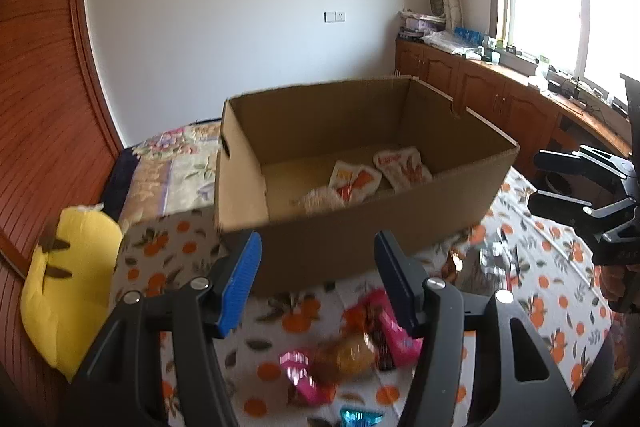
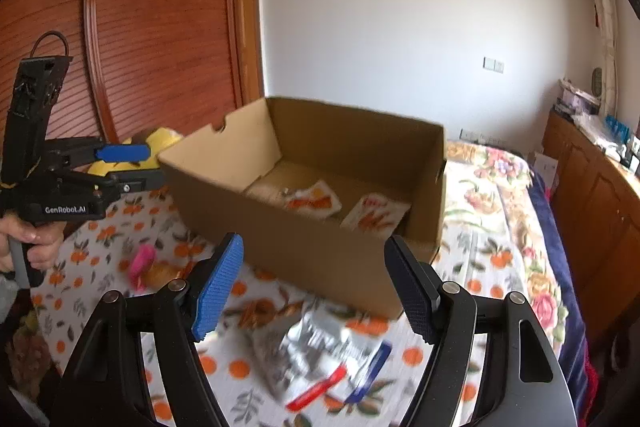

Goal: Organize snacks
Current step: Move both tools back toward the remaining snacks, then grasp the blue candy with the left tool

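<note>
An open cardboard box point(image 1: 360, 239) point(image 2: 320, 255) stands on an orange-print cloth. Two white-and-orange snack packets point(image 1: 354, 181) point(image 2: 316, 203) lie on its floor. My left gripper point(image 1: 318, 267) hovers open in front of the box's near wall, nothing between its blue pads. Below it lie pink packets point(image 1: 394, 327) and a golden-brown one point(image 1: 352, 355). My right gripper point(image 2: 314, 255) is also open and empty, above blurred silver packets point(image 2: 328, 351) with red and blue edges. Each gripper shows in the other's view: the left gripper point(image 2: 140, 167), the right gripper point(image 1: 536, 179).
A yellow plush toy point(image 1: 72, 287) point(image 2: 160, 143) lies left of the box. A floral quilt point(image 2: 500, 211) covers the bed behind it. Wooden cabinets point(image 1: 480, 83) run under the window on the right, and a wooden wardrobe point(image 2: 160, 27) stands on the left. A hand point(image 2: 32, 243) holds the left gripper's handle.
</note>
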A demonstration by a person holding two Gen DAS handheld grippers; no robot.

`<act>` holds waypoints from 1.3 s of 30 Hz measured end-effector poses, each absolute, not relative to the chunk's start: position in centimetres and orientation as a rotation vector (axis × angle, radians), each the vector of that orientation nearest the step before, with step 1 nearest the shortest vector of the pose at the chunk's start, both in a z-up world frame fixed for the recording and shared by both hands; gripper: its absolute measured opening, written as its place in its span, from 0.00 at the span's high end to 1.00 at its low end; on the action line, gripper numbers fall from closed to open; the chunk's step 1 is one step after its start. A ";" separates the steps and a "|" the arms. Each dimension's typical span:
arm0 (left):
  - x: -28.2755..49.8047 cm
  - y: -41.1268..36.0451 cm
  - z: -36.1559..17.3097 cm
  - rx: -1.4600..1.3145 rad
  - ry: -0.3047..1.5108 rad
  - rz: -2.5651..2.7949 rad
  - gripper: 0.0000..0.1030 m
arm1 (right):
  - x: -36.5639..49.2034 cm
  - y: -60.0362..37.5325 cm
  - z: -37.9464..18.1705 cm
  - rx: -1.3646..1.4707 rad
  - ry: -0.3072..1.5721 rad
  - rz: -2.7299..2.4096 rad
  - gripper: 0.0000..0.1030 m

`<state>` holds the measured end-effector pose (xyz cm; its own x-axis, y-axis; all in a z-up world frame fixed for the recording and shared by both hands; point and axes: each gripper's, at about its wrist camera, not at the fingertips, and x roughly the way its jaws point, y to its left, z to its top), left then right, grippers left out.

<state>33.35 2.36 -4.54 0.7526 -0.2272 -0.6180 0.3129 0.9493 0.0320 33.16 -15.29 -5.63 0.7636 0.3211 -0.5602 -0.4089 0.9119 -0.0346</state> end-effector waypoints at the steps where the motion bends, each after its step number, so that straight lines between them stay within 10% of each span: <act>1: 33.0 2.4 -4.8 0.134 0.660 -0.294 0.42 | 32.8 -15.2 -5.9 -0.159 0.583 0.397 0.27; 39: 24.6 2.7 -15.3 0.169 0.876 -0.270 0.54 | 32.5 -14.5 -14.4 -0.180 0.694 0.333 0.27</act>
